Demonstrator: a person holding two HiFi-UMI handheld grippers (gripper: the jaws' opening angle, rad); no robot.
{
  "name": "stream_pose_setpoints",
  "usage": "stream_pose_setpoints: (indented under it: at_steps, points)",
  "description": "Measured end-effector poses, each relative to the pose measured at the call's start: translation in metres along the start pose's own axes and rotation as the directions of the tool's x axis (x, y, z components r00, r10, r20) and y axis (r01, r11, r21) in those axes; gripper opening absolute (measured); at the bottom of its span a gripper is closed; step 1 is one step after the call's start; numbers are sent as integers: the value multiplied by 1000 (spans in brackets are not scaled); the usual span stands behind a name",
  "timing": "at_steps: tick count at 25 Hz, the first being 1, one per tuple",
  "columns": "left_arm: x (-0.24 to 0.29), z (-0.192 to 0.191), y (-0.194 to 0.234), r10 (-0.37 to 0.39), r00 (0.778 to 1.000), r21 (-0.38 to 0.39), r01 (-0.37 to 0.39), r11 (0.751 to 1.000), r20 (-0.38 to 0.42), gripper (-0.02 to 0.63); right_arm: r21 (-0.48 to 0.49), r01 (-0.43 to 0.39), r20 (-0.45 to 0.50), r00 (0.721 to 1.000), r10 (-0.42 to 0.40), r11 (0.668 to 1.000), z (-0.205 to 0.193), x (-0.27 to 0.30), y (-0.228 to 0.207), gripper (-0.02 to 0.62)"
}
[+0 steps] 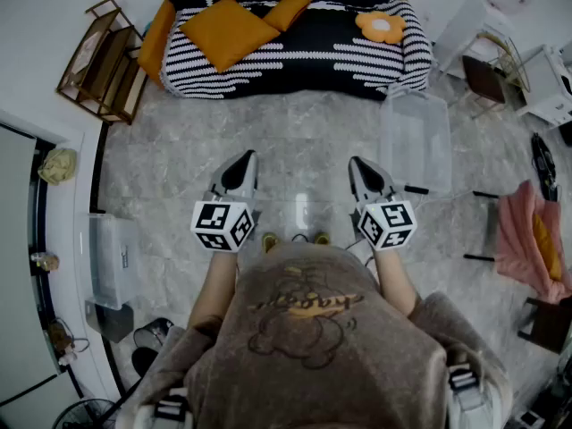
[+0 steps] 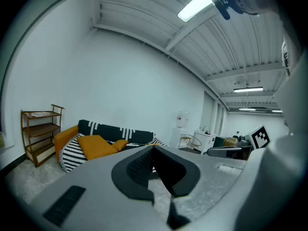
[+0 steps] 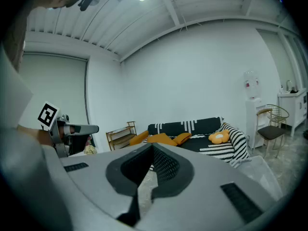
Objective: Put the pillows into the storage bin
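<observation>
Orange pillows lie on a black-and-white striped sofa point(image 1: 295, 52) at the far side of the room: a large square one point(image 1: 228, 32), a smaller one point(image 1: 288, 12) behind it, one point(image 1: 155, 34) at the sofa's left end, and a flower-shaped cushion point(image 1: 382, 27). A clear storage bin point(image 1: 416, 138) stands on the floor in front of the sofa's right end. My left gripper point(image 1: 246, 157) and right gripper point(image 1: 357, 163) are held level over the floor, well short of the sofa, both shut and empty. The sofa and pillows point(image 2: 96, 147) point(image 3: 162, 139) show beyond each gripper's jaws.
A wooden shelf point(image 1: 103, 61) stands left of the sofa. A second clear bin point(image 1: 114, 259) sits by the left wall. White furniture and a chair point(image 1: 487, 74) are at the right back, and a pink cloth on a rack point(image 1: 529, 239) at the right. The floor is grey marble tile.
</observation>
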State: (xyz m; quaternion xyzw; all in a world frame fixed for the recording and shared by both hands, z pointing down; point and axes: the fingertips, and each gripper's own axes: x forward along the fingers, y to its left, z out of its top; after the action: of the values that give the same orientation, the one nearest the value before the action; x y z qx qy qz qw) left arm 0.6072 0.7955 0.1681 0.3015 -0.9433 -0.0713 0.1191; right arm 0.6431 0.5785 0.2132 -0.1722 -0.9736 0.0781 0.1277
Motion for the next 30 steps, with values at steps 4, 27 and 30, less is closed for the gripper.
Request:
stream_pose_setpoints:
  at_steps: [4,27,30]
  points:
    - [6,4,12,-9,1000,4,9,1000,6,5,-1,3,5,1000,-3,1000,3,17,7,2]
    - [125,16,154,-25,999,-41,24,999,-24,4,41,79,-16,997,-78,996,7,179,-21,-3]
    - [179,36,170,-18,1000,-37,17,999,-18,4,44,70,-11,998,-70,997,30,227,-55,-3]
